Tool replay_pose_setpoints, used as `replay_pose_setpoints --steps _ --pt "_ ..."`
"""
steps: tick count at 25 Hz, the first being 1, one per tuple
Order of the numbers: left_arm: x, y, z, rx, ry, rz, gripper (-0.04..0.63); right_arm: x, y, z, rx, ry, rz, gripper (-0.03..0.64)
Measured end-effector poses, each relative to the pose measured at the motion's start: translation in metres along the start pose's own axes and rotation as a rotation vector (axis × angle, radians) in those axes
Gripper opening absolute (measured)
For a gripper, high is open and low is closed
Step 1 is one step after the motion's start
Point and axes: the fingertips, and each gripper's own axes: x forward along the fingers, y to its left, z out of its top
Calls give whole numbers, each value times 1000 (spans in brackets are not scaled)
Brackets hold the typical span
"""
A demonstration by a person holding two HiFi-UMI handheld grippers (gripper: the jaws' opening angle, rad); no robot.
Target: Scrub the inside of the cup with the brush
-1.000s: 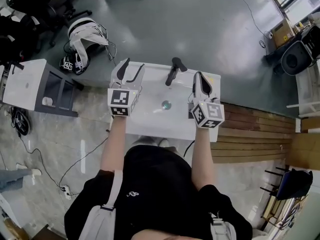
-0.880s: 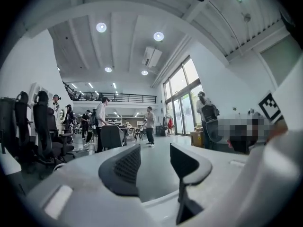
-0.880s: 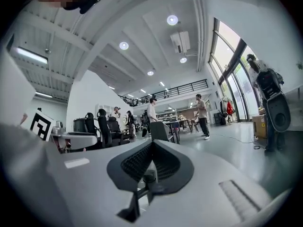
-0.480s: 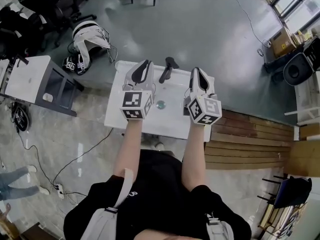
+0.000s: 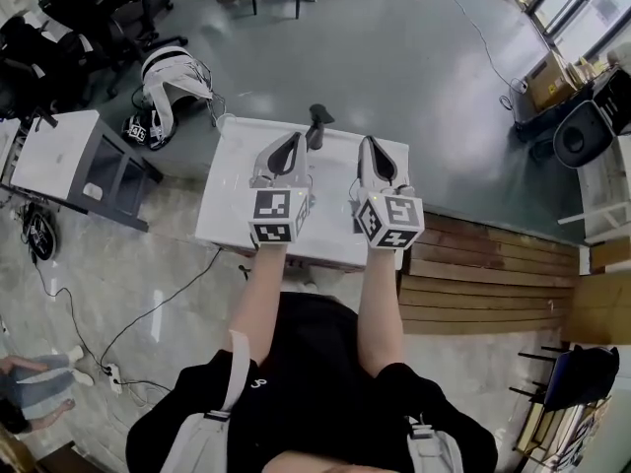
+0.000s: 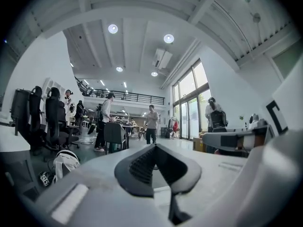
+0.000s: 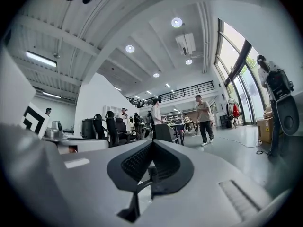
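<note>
Overhead, the white plastic left gripper [image 5: 293, 140], its jaws just closed, and right gripper [image 5: 367, 144], both pinched empty, hang over a smooth white rectangular table [image 5: 229, 200]; a slim black brush [image 5: 316, 124] lies at its far edge.

A white desk [image 5: 229, 193] stands on a glossy grey floor [image 5: 414, 67], which gives way to pale tiles [image 5: 118, 264] strewn with cables. A wooden slatted platform [image 5: 493, 264] lies just beside the desk, and black office chairs [image 5: 79, 8] cluster far left. Tall windows [image 6: 191, 105], round ceiling lights [image 6: 112, 28] and a railed balcony [image 7: 182, 91] mark a high white hall.
</note>
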Motion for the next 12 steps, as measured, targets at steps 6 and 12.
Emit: replay_pose_setpoints --steps 6,12 --pt "-4 -14 8 7 -13 -14 -2 -7 0 12 -18 -19 19 -8" --pt "-4 -19 15 34 -16 -17 -2 1 7 18 -24 -36 48 -8"
